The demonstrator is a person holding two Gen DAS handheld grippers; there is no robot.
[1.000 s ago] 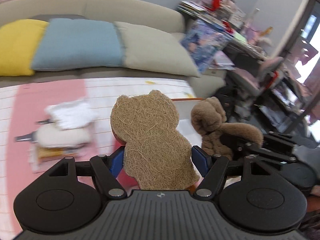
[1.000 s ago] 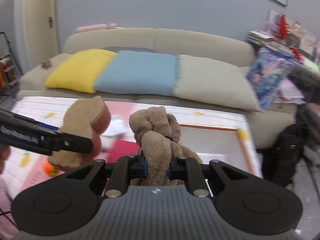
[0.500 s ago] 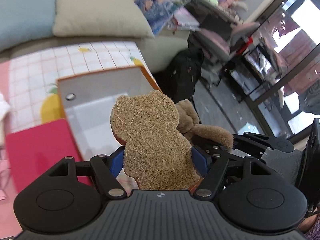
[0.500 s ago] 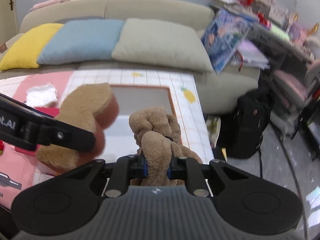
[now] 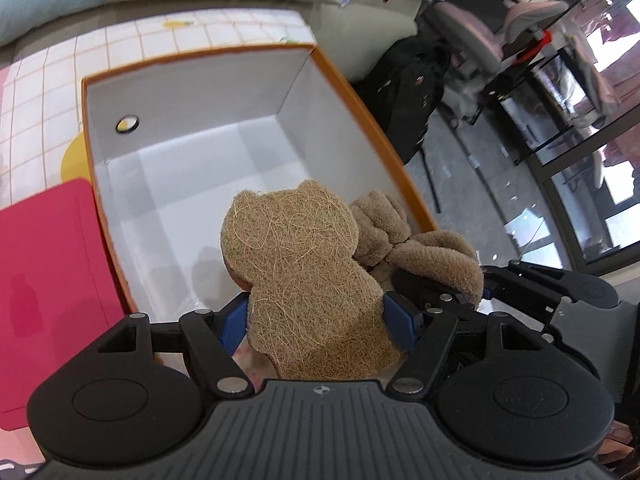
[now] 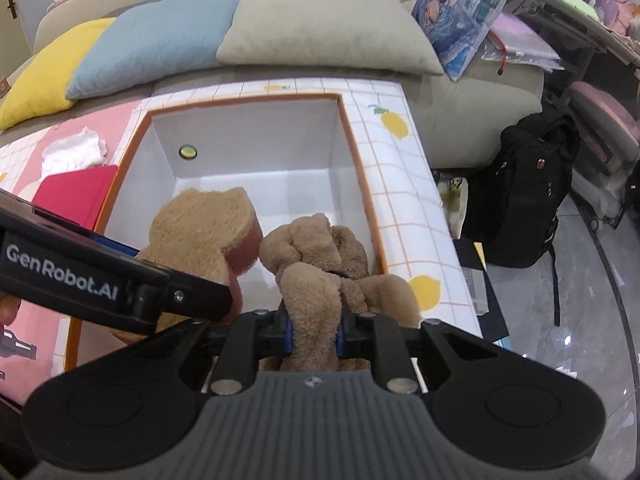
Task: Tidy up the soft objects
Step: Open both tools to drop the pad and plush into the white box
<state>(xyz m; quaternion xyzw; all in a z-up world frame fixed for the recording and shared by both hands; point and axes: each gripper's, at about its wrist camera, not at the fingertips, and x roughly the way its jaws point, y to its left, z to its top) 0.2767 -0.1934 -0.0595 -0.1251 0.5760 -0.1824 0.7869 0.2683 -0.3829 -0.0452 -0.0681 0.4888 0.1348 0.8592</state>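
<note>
My left gripper (image 5: 316,318) is shut on a tan bear-shaped sponge (image 5: 304,276), its blue pads pressing both flanks. The sponge hangs over the near end of an open white box with an orange rim (image 5: 192,92). My right gripper (image 6: 314,336) is shut on a brown plush toy (image 6: 320,256), which hangs over the box's near right corner. The two soft things sit side by side, almost touching. In the right wrist view the sponge (image 6: 200,228) shows a reddish foam edge, and the box (image 6: 256,136) has only a small round grommet in its left wall.
The box stands on a tile-patterned table cover with lemons (image 6: 400,184). A flat red item (image 5: 44,280) and a white cloth (image 6: 72,152) lie left of the box. Sofa cushions (image 6: 320,28) are behind. A black backpack (image 6: 520,192) sits on the floor at right.
Both grippers have swung right and tipped downward, from facing the sofa to hanging over the open box. Each keeps the same soft thing in its grip.
</note>
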